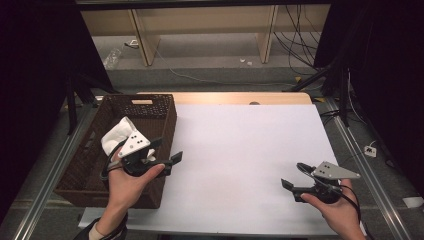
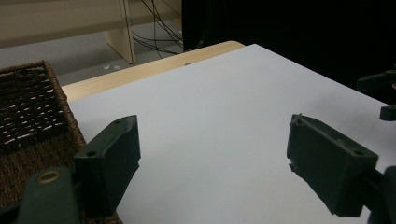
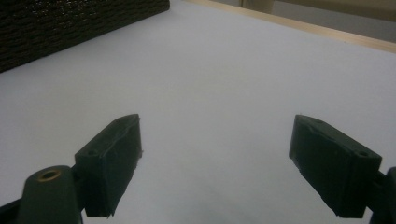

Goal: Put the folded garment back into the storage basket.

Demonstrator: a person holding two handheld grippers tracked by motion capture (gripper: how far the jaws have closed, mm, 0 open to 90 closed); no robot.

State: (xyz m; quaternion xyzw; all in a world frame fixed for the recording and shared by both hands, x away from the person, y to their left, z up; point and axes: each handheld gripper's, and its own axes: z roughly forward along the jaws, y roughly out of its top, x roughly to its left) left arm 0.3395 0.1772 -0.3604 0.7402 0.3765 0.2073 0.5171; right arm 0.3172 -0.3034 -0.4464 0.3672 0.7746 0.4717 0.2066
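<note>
A brown wicker basket (image 1: 170, 120) stands at the table's left with a crumpled white cloth (image 1: 116, 134) lying inside it. My left gripper (image 1: 167, 150) hovers over the basket's right wall, jaws open and nothing between them. In the left gripper view, the left gripper (image 2: 212, 130) looks across the white table sheet (image 2: 224, 107) with the basket (image 2: 32, 112) at its left. My right gripper (image 1: 294, 175) is near the table's front right, open and holding nothing. The right gripper view has the right gripper (image 3: 217, 123) over bare sheet, with the basket (image 3: 70, 23) far off.
The white sheet (image 1: 240, 150) covers most of the table, with a wooden edge (image 1: 230, 97) at the far side. Metal rails (image 1: 360, 160) run along both sides. Cables and wooden legs (image 1: 265, 40) lie on the floor beyond the table.
</note>
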